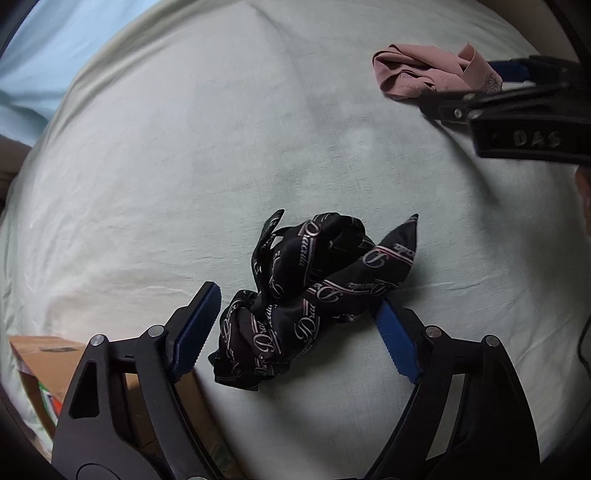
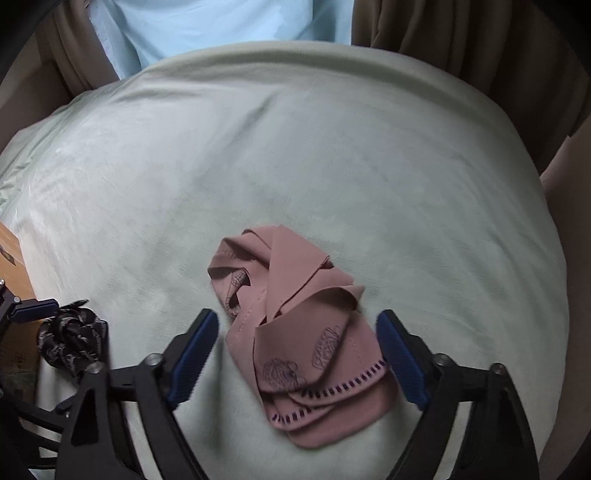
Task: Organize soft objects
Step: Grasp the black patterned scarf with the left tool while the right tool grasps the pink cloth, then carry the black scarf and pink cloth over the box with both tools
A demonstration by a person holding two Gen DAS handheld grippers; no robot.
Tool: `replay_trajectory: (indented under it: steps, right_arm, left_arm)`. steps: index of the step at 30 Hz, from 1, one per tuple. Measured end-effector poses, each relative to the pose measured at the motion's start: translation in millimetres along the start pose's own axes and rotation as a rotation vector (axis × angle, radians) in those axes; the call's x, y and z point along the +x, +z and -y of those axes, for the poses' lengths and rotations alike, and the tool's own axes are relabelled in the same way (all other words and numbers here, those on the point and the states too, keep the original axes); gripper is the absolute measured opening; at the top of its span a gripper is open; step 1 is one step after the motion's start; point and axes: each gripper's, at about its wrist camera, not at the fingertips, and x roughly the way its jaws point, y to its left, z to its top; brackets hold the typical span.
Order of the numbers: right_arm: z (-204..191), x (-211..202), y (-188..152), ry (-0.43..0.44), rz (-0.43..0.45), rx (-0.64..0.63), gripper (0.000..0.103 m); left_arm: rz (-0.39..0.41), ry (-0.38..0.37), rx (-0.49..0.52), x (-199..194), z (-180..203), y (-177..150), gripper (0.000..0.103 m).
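A crumpled black scarf point(image 1: 314, 291) with white script lettering lies on the pale green bed sheet point(image 1: 221, 147). My left gripper point(image 1: 297, 301) is open, its blue pads on either side of the scarf. A crumpled pink scarf point(image 2: 303, 339) with dark stitched trim lies on the sheet point(image 2: 295, 147). My right gripper point(image 2: 297, 325) is open, its pads straddling the pink scarf. The pink scarf point(image 1: 424, 75) and the right gripper point(image 1: 476, 86) show at the upper right of the left wrist view. The black scarf point(image 2: 72, 341) and the left gripper point(image 2: 55, 308) show at the left of the right wrist view.
A brown cardboard box point(image 1: 48, 358) stands beside the bed at the lower left. Light blue cloth point(image 2: 221, 26) and brown curtains point(image 2: 461, 40) hang beyond the far edge of the bed.
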Motion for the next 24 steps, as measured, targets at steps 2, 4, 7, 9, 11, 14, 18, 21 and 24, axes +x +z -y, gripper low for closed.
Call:
replay_trajectory:
  steps: [2, 4, 7, 9, 11, 14, 18, 21, 24]
  right_arm:
    - [-2, 9, -1, -0.03, -0.004, -0.026, 0.077]
    - [-4, 9, -2, -0.033, 0.013, -0.039, 0.069]
    - [-6, 7, -3, -0.033, 0.024, -0.051, 0.049]
    - [-12, 3, 0, -0.033, 0.031, -0.062, 0.04]
    - [-18, 0, -2, -0.043, 0.037, -0.074, 0.034]
    - [-15, -5, -3, -0.041, 0.043, -0.059, 0.029]
    - [-9, -25, -6, -0.035, 0.049, -0.015, 0.027]
    - [-8, -48, -9, -0.034, 0.064, 0.017, 0.026]
    - [-7, -76, -7, -0.04, 0.089, 0.049, 0.026]
  left_arm:
    - [-0.011, -0.038, -0.023, 2, -6, 1, 0.07]
    - [-0.012, -0.073, -0.028, 3, -9, 2, 0.064]
    - [0.004, -0.087, 0.012, 0, -7, 1, 0.05]
    - [0.008, -0.083, 0.035, -3, -5, 1, 0.046]
    - [0.004, -0.089, 0.029, -3, -8, 0, 0.045]
    - [0.0, -0.102, 0.01, -6, -14, 0, 0.042]
    - [0.022, -0.107, 0.01, -24, -18, 1, 0.042]
    - [0.051, -0.116, 0.009, -40, -26, 7, 0.042]
    - [0.091, -0.122, 0.005, -67, -30, 9, 0.041]
